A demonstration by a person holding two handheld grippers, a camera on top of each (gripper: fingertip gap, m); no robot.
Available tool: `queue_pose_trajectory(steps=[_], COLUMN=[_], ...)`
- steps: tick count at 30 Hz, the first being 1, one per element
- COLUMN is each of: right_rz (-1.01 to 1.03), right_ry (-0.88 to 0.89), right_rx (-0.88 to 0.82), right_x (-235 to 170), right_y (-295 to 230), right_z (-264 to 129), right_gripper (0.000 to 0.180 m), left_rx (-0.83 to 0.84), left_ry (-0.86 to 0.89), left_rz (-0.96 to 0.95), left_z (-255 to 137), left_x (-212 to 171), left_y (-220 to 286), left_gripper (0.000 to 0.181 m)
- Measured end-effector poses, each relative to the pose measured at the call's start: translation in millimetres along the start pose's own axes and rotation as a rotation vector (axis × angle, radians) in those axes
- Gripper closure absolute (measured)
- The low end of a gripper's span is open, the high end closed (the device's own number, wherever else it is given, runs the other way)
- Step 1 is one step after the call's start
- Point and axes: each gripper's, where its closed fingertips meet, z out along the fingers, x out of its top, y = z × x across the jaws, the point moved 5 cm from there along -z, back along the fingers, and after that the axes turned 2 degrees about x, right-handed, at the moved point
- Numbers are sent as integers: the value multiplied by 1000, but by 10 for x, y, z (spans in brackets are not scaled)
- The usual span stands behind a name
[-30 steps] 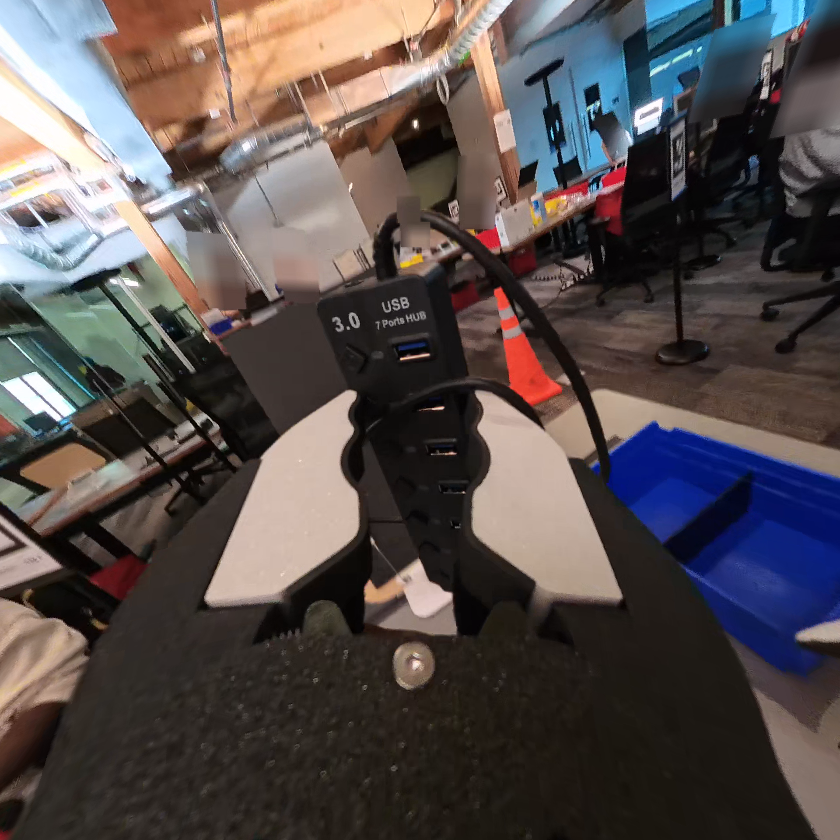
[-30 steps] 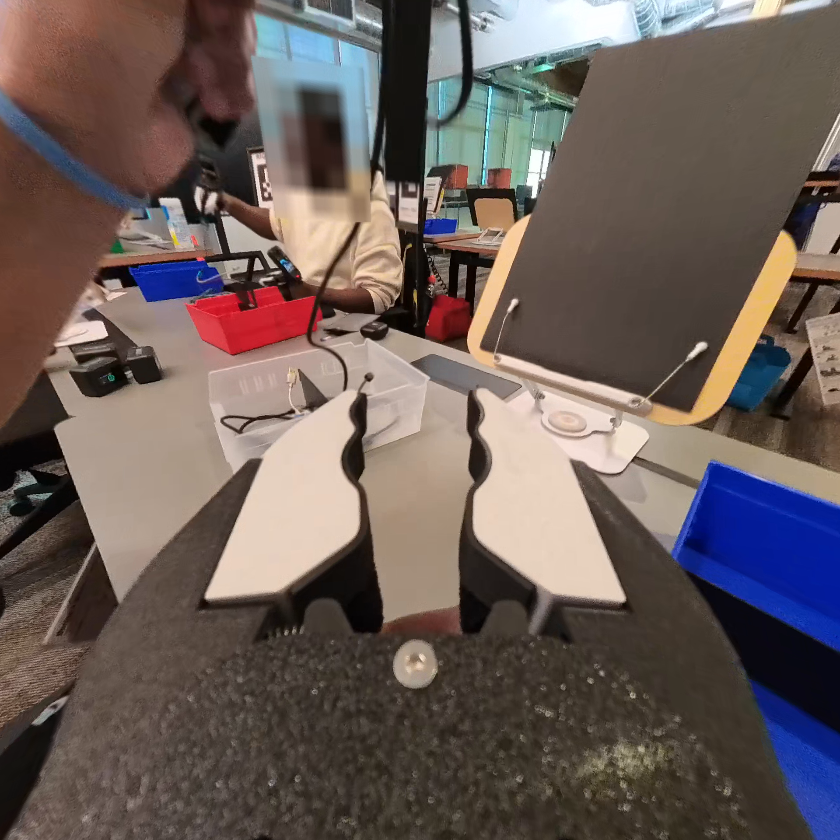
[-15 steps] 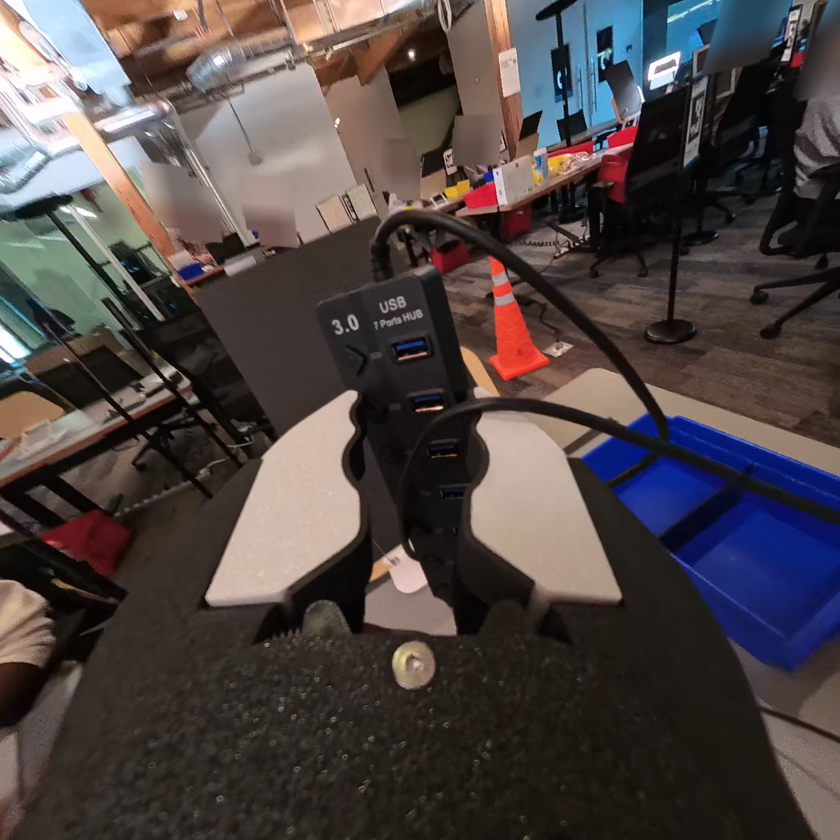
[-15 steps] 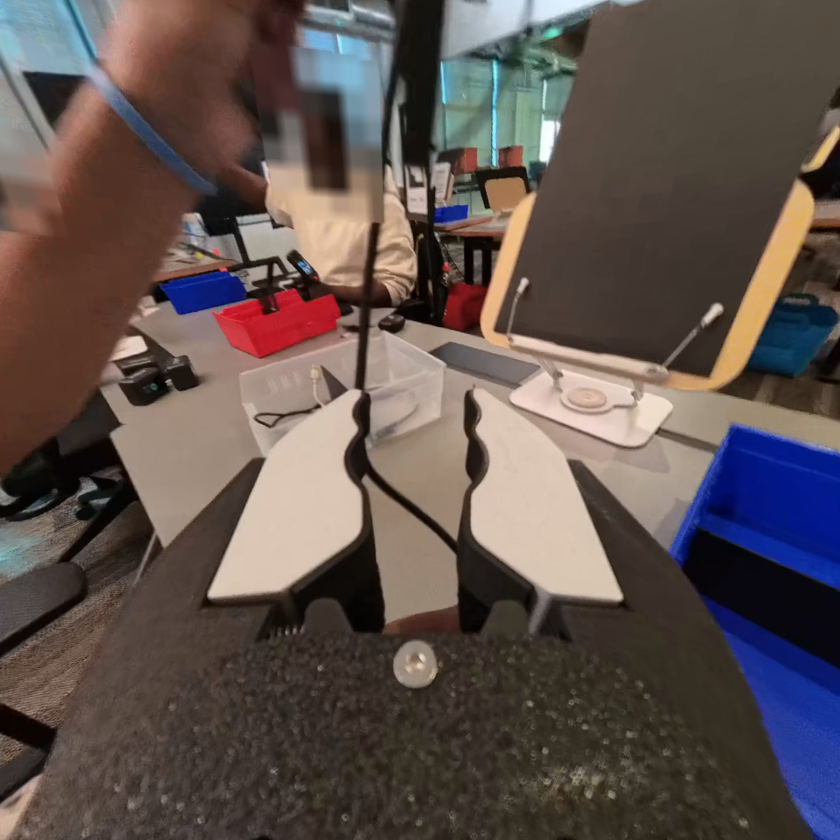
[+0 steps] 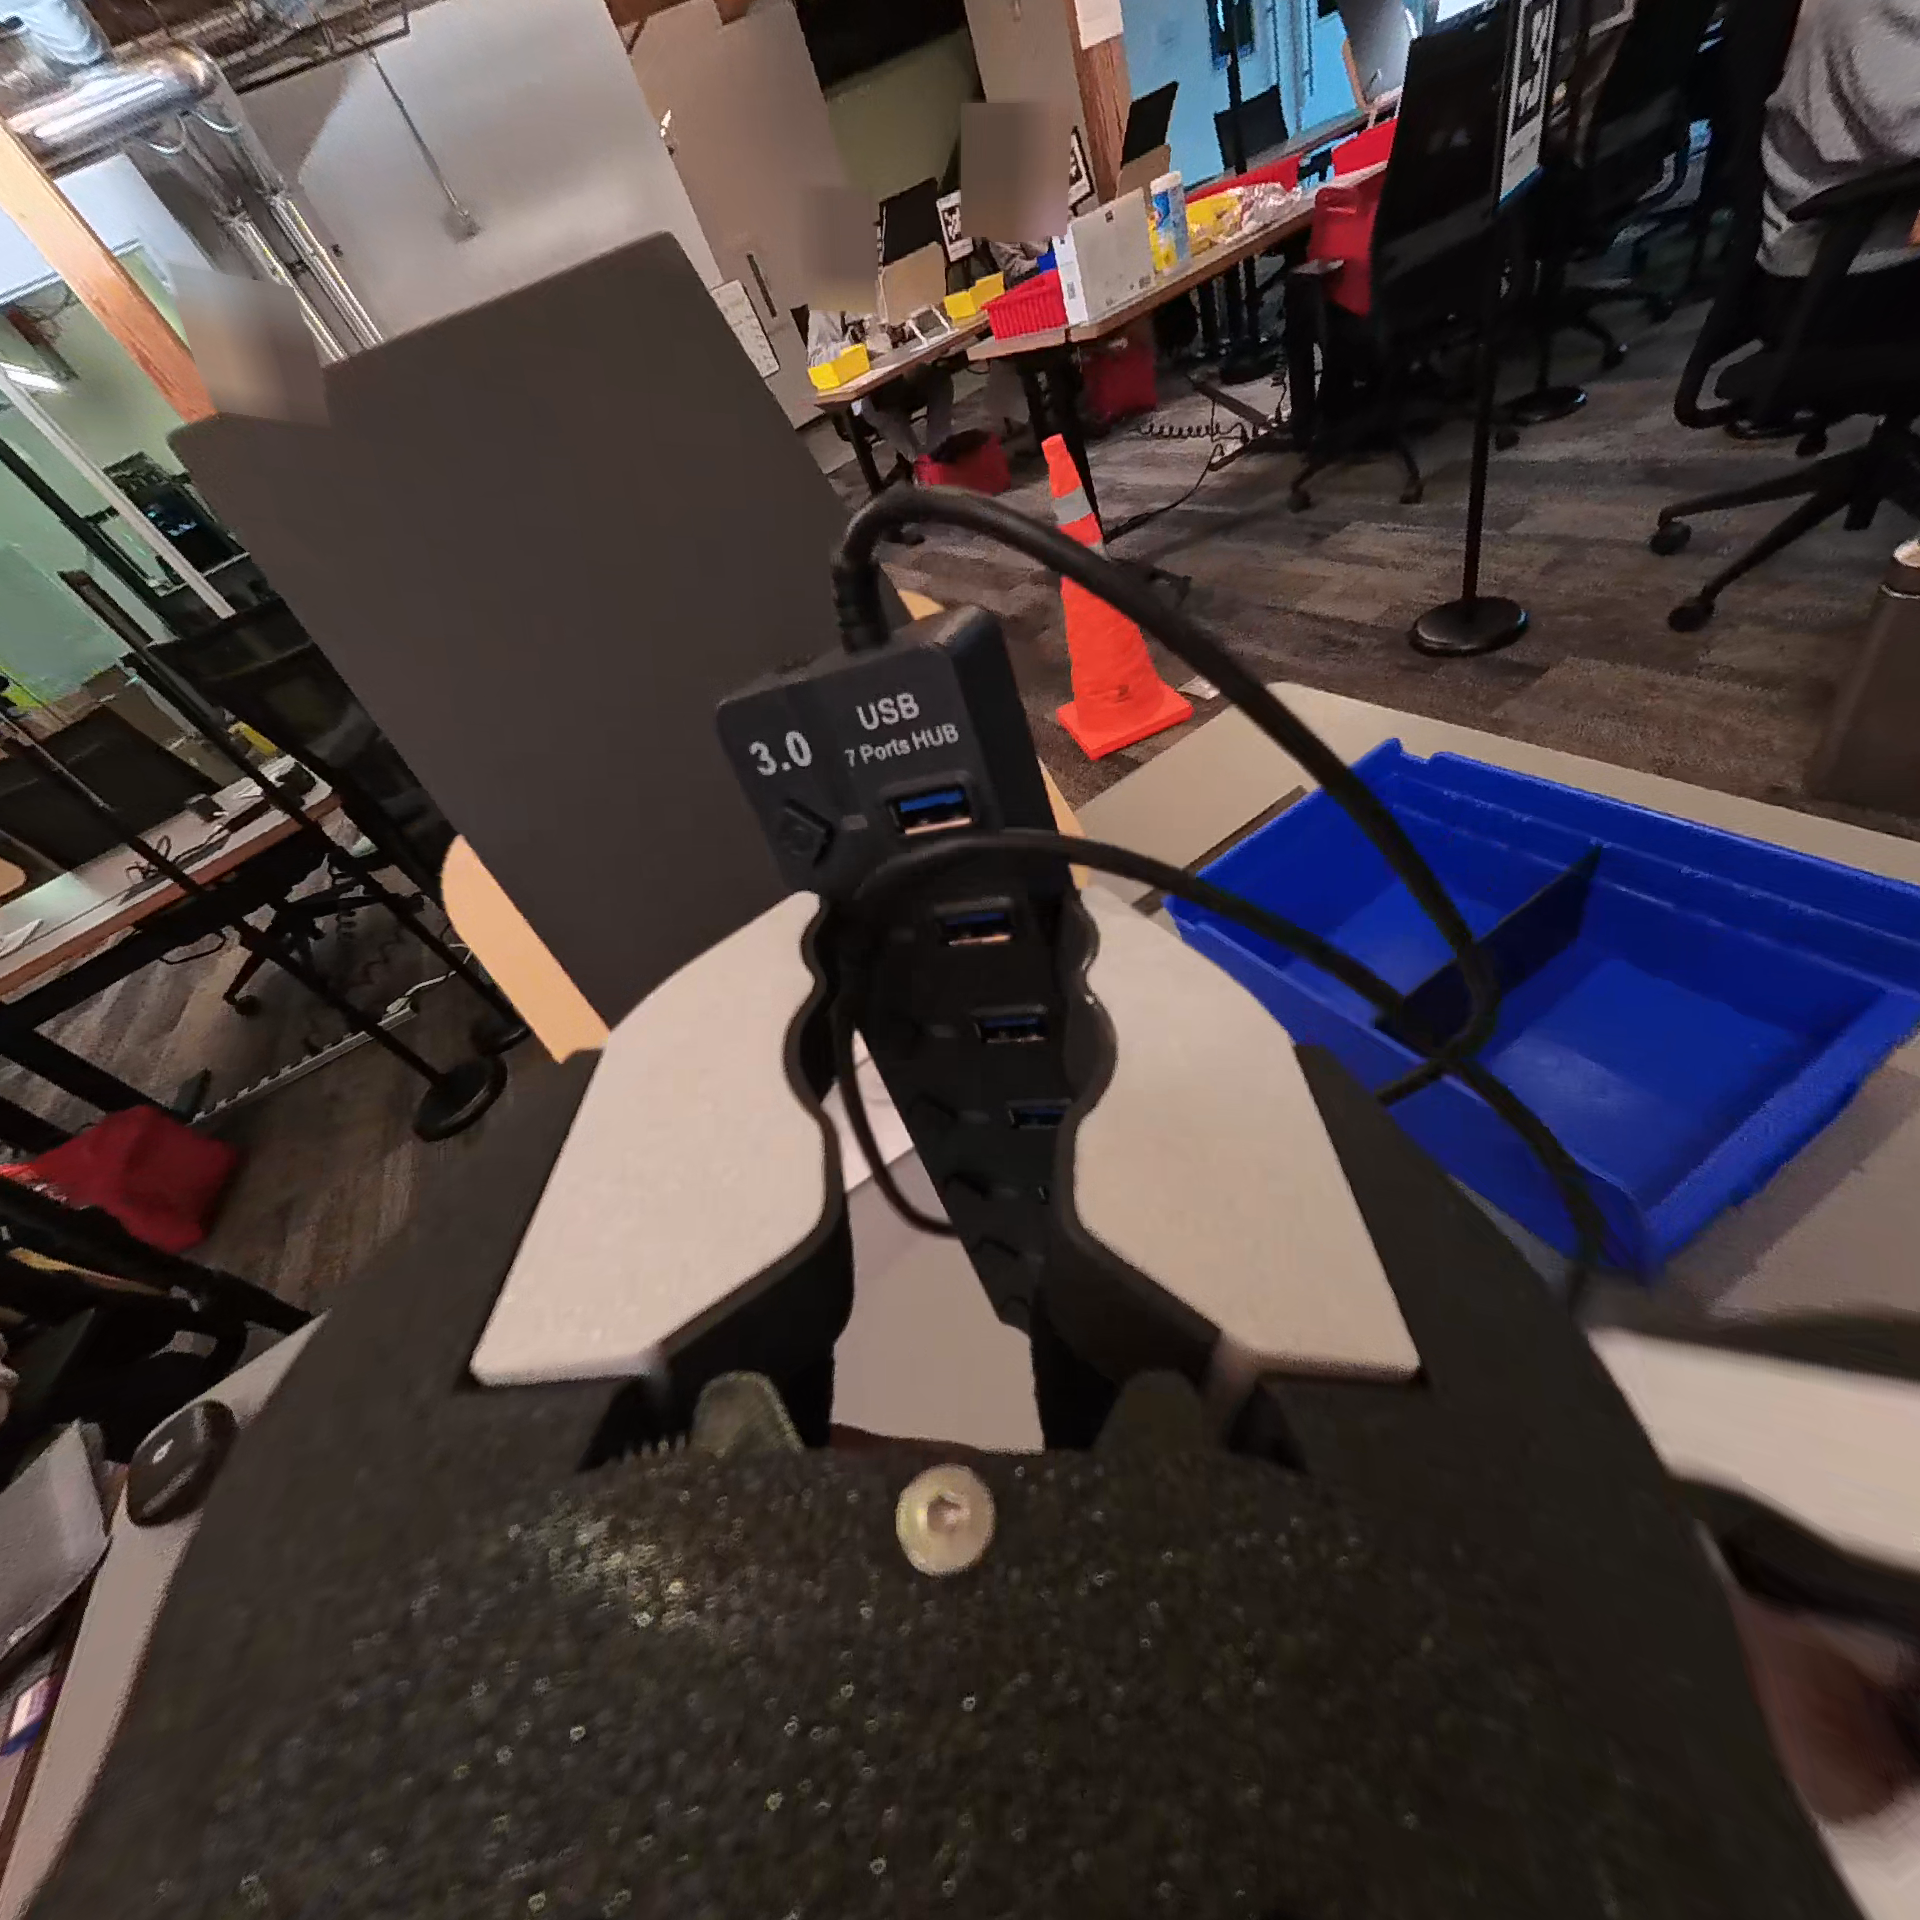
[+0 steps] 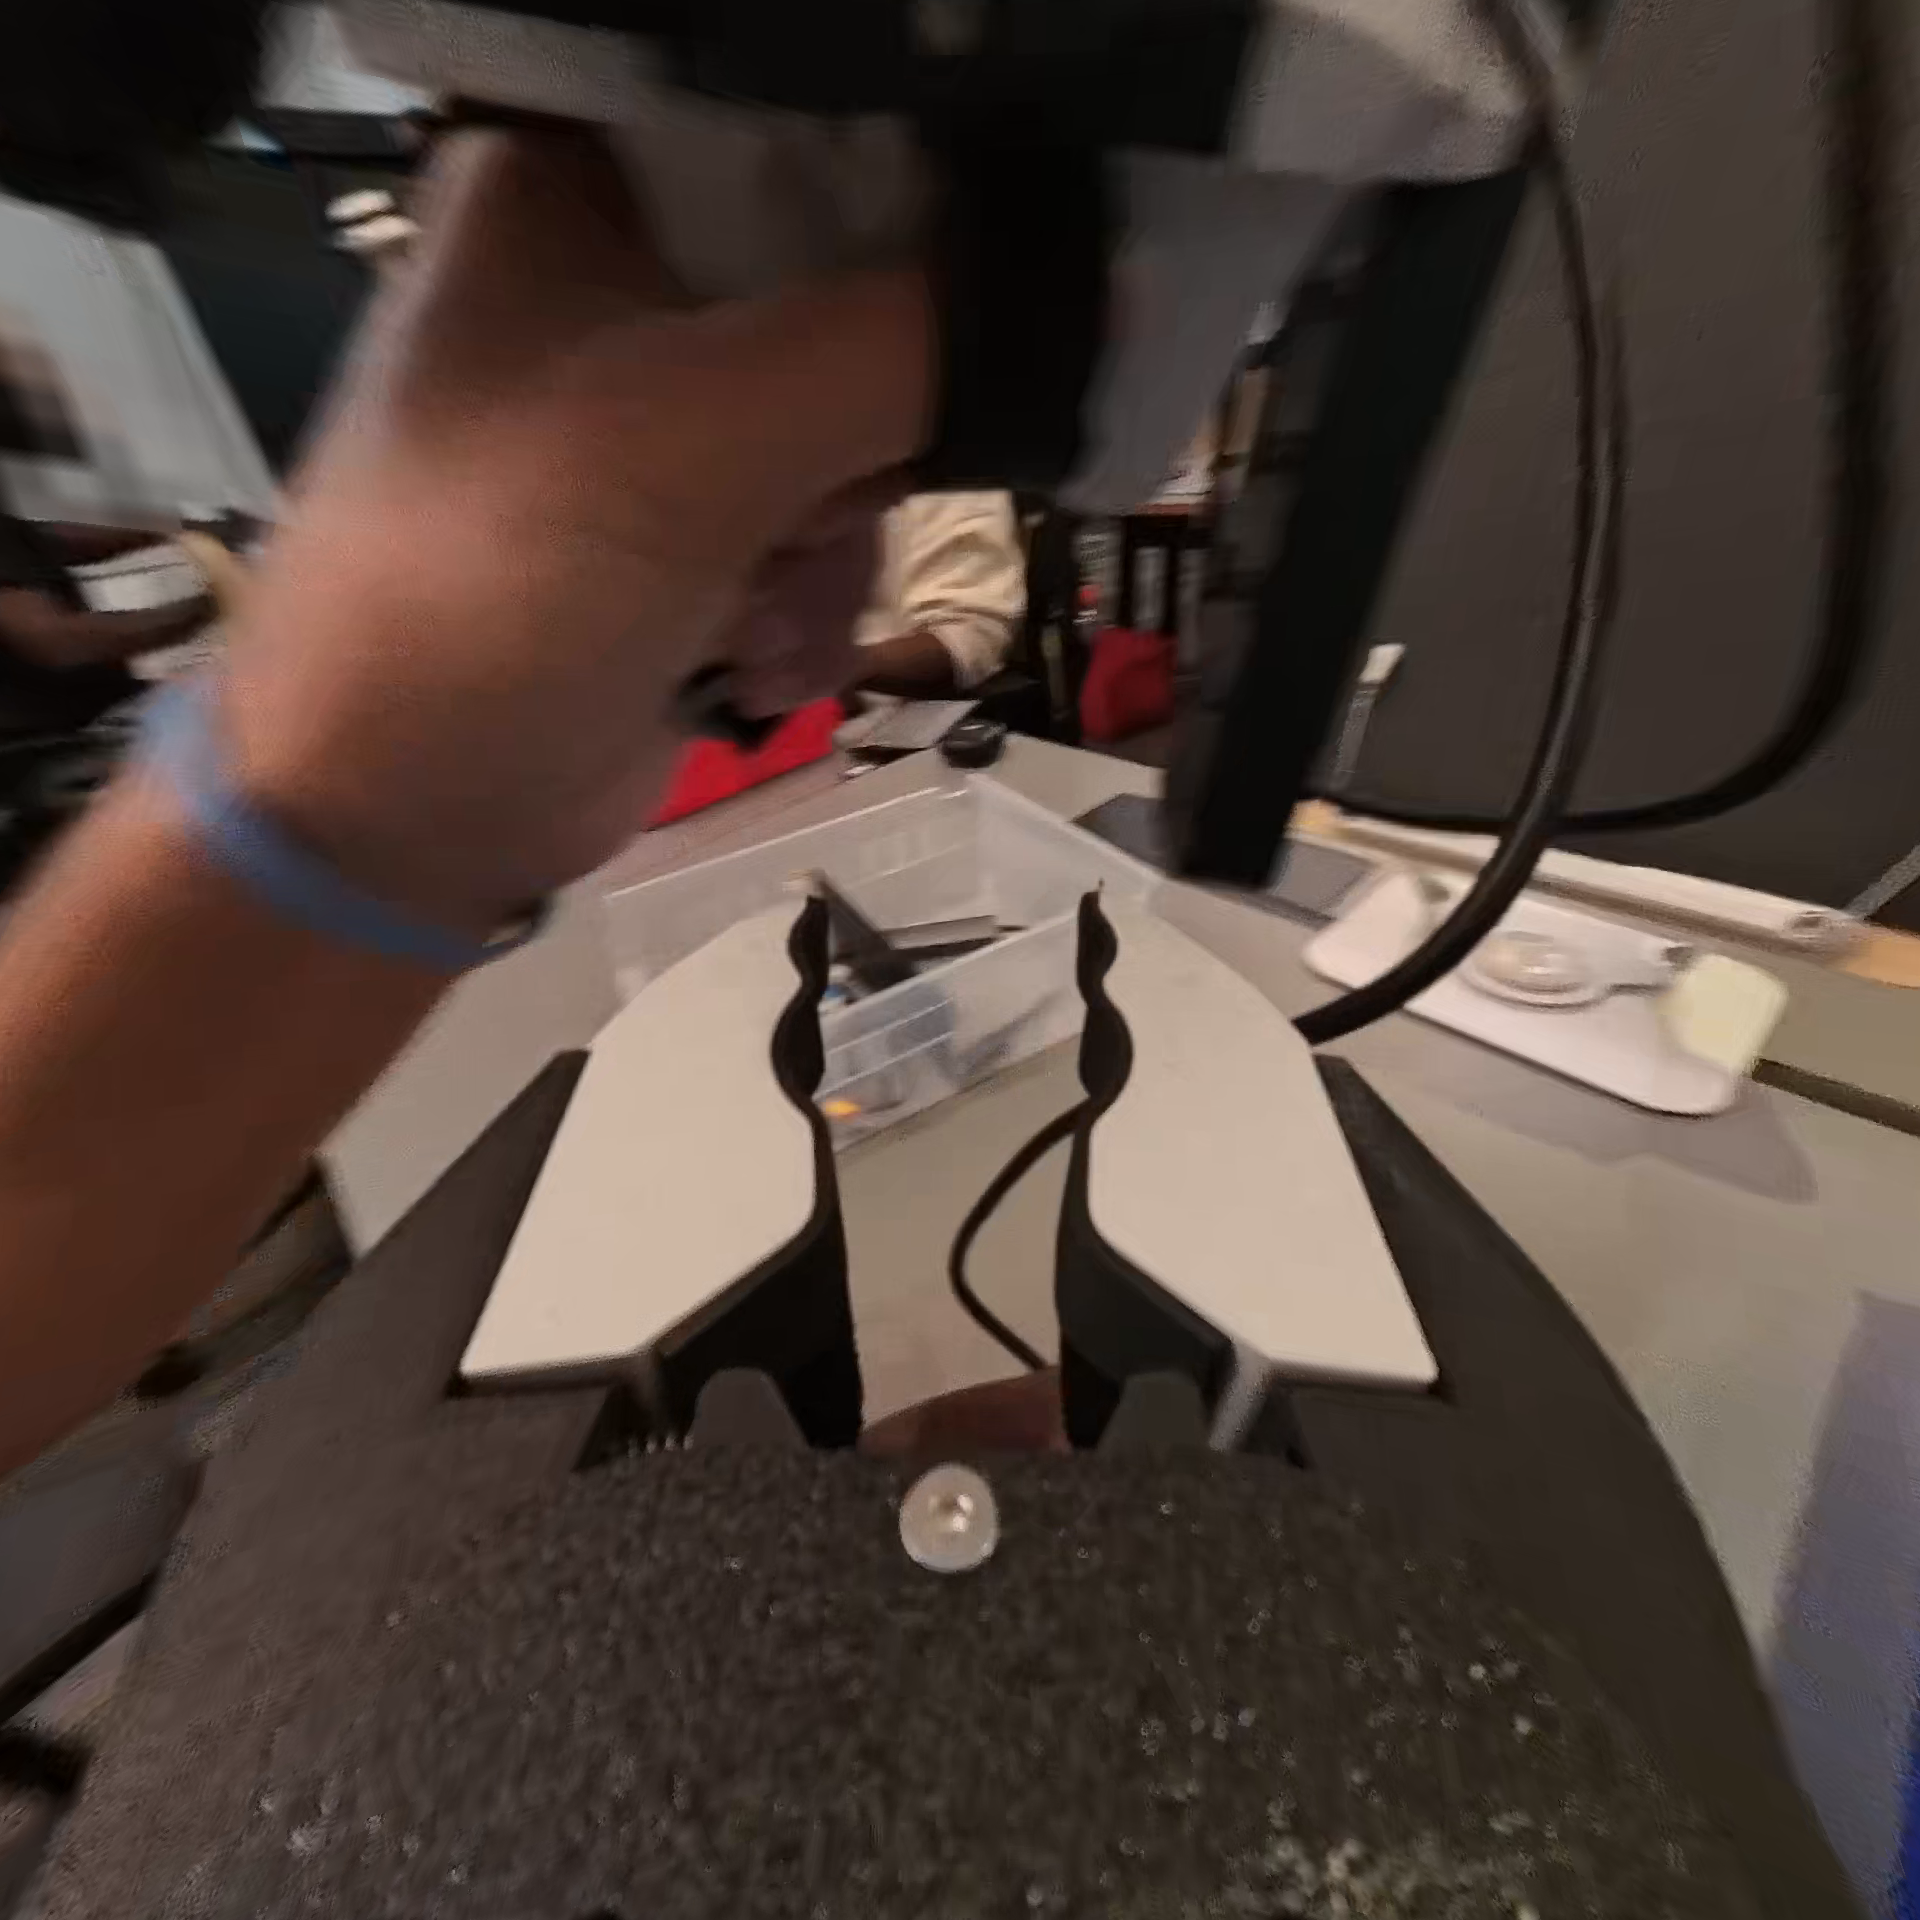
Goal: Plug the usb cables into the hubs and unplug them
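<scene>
My left gripper [image 5: 951, 925] is shut on a black seven-port USB hub [image 5: 894, 748], held upright with its blue ports facing me. The hub's thick black cable [image 5: 1247, 686] arcs from its top down to the right. A thinner black cable [image 5: 1195, 883] loops across the hub's front. In the blurred right wrist view, my right gripper [image 6: 945, 914] is open, and a thin black cable [image 6: 987, 1226] runs loose between its jaws. The hub [image 6: 1299, 540] hangs above and to the right of it, its thick cable [image 6: 1590, 520] beside it. A person's hand with a blue wristband [image 6: 468, 623] is close on the left.
A blue divided bin [image 5: 1662, 1039] sits on the grey table to the right. A dark board on a white stand [image 5: 540, 582] rises behind the hub; its base [image 6: 1507, 997] shows in the right view. A clear plastic box [image 6: 935, 852] with cables lies ahead of the right gripper.
The left gripper has tipped down with the hub, so more of the table and bin shows. The right gripper has moved closer under the hub; the thin cable has shifted toward its right finger.
</scene>
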Motion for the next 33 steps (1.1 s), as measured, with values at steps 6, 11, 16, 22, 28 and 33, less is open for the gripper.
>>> queue_pose_trajectory(steps=[6,11,16,22,28,33], right_rz=[-34,23,53,179,134,198], right_ry=[-79,-132,-166,-176,-315,-376], right_rx=[-129,-61,-31,125,252,283], right_x=[-162,-393,-581,-810,-1077,-1238], right_y=[448,375,464,574,607,619], right_z=[185,356,382,310,98,5], right_gripper=[128,145,155,155,154,154], left_rx=[-15,-58,-62,-158,-370,-432], left_ry=[0,-11,-23,-65,-136,-197], left_rz=[-4,-91,-77,-62,-27,46], left_z=[-167,-210,-203,-145,-30,14], left_x=[-147,-285,-443,-756,-1147,-1331], left_y=[114,271,354,312,375,478], left_gripper=[141,141,141,148,162,170])
